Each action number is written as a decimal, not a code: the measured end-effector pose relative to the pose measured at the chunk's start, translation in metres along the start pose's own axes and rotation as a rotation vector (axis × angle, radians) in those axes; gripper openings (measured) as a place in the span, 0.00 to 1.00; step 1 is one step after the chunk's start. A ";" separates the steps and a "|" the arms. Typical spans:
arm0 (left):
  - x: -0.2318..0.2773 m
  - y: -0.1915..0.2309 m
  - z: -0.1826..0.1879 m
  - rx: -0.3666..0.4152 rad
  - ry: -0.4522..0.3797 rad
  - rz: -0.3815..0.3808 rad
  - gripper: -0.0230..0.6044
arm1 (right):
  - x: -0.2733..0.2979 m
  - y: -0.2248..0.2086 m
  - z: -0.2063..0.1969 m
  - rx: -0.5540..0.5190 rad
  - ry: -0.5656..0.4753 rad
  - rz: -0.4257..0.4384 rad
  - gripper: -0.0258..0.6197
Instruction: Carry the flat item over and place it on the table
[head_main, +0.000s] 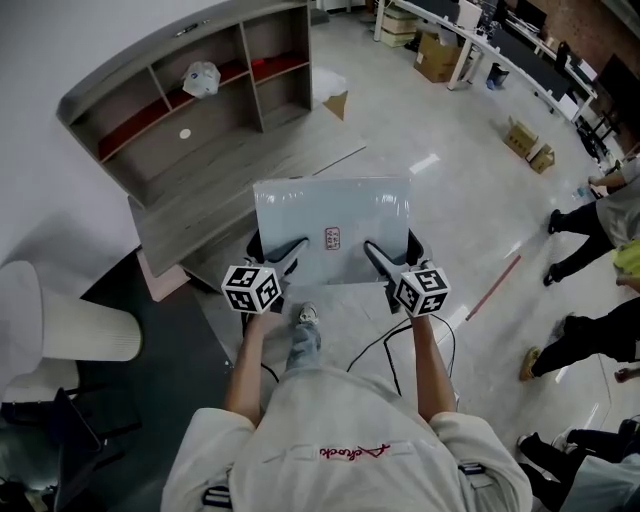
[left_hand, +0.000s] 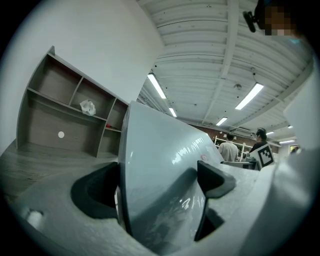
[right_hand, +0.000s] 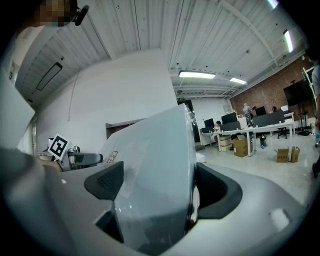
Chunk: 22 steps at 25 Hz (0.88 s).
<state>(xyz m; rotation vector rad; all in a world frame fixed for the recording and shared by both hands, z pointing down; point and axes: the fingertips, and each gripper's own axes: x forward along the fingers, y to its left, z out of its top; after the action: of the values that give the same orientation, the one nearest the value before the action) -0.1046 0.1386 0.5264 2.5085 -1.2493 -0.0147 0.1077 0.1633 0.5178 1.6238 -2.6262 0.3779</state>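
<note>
A flat pale grey-blue panel in clear wrap (head_main: 332, 225) is held level in front of me, above the floor, with a small red label near its middle. My left gripper (head_main: 288, 254) is shut on its near left edge and my right gripper (head_main: 377, 256) is shut on its near right edge. In the left gripper view the panel (left_hand: 160, 170) stands edge-on between the dark pads (left_hand: 212, 176). The right gripper view shows the same panel (right_hand: 155, 170) clamped between its pads (right_hand: 107, 182). A grey wooden table (head_main: 215, 185) lies just beyond the panel's far left corner.
A grey shelf unit (head_main: 190, 80) with a white crumpled item (head_main: 201, 77) rises behind the table. A white cylinder (head_main: 80, 330) stands at left. Cables trail on the floor by my feet. People (head_main: 590, 225) stand at right; desks and cardboard boxes (head_main: 436, 55) lie further back.
</note>
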 end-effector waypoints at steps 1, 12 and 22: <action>0.010 0.007 0.003 -0.002 -0.001 -0.002 0.84 | 0.011 -0.005 0.002 -0.002 0.001 -0.002 0.75; 0.114 0.094 0.055 -0.009 0.005 -0.026 0.84 | 0.137 -0.052 0.042 -0.004 0.002 -0.026 0.74; 0.197 0.145 0.090 -0.002 0.019 -0.081 0.84 | 0.215 -0.094 0.068 -0.002 -0.012 -0.081 0.74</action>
<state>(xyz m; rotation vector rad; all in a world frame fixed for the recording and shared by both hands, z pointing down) -0.1103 -0.1215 0.5131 2.5498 -1.1398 -0.0121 0.0999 -0.0800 0.5022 1.7300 -2.5585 0.3637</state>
